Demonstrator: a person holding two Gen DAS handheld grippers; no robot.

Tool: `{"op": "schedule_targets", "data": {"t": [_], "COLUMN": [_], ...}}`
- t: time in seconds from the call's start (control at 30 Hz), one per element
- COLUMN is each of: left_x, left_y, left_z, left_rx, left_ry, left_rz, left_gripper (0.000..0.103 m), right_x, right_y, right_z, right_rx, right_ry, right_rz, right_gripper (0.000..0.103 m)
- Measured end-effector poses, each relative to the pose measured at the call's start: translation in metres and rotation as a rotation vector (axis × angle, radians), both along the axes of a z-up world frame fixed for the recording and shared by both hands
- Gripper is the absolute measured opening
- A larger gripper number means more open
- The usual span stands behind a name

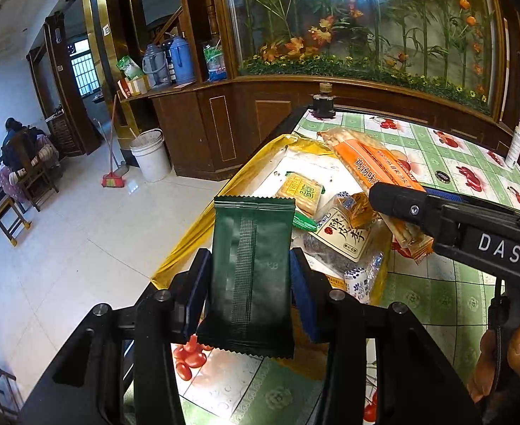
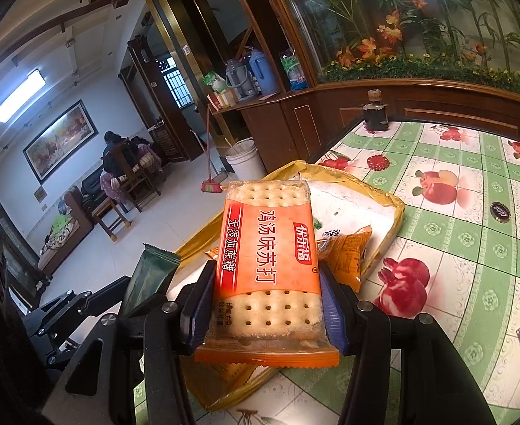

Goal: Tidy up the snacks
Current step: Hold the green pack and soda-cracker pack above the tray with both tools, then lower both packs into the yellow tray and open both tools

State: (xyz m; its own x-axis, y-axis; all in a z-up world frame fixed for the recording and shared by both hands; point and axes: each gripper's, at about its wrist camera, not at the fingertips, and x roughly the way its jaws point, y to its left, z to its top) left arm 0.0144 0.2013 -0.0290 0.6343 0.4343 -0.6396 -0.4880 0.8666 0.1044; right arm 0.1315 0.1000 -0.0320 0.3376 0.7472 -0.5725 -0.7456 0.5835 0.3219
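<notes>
Here the table with the glossy green-and-white fruit-print oilcloth (image 2: 472, 248) ended close on the left, its edge dropping to a pale tiled floor (image 1: 83, 241), and a crumpled yellow plastic bag with a white lining (image 1: 203, 226) hung over that edge. To the right the oilcloth lay mostly bare, with only a small dark round cap (image 2: 500, 212) and a dark glass bottle (image 2: 375, 110) standing near the far rim below a wooden cabinet (image 1: 224, 124).

The left gripper (image 1: 249, 283) was clamped on a dark green foil snack sachet (image 1: 252, 269), flat and rectangular, with serrated ends and a ribbed seam running down its back; both blue pads pressed its long sides and it stood nearly upright above the table's near edge. The right gripper (image 2: 267, 301) was closed on an orange-and-clear plastic pack of square soda crackers (image 2: 268, 265), its pale perforated biscuits showing through the clear ends and white characters printed on the orange band. That pack was held above the open bag.

Inside the bag lay loose snacks: a small yellow-green cracker packet (image 1: 298, 191), a cream-labelled clear pouch of dark dried fruit (image 1: 344, 237) and an orange crinkled wrapper (image 2: 344, 258), overlapping each other.
</notes>
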Motion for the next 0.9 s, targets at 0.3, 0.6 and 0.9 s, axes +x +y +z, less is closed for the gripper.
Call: {"op": "schedule_targets", "data": {"t": [0.3, 0.6, 0.9], "left_x": [0.013, 0.025, 0.040], "left_y": [0.012, 0.019, 0.022], "left_z": [-0.006, -0.010, -0.017], "left_rx": [0.001, -0.005, -0.014], "left_ry": [0.022, 0.036, 0.061], "left_rz": [0.020, 0.026, 0.015], "left_gripper": [0.043, 0.043, 0.043], "right_x": [0.018, 0.036, 0.051], "right_y": [0.015, 0.023, 0.027], "right_z": [-0.005, -0.011, -0.017], "right_rx": [-0.007, -0.014, -0.025], "right_ry": [0.012, 0.024, 0.033], "right_rz": [-0.004, -0.020, -0.038], "right_gripper": [0.055, 0.055, 0.055]}}
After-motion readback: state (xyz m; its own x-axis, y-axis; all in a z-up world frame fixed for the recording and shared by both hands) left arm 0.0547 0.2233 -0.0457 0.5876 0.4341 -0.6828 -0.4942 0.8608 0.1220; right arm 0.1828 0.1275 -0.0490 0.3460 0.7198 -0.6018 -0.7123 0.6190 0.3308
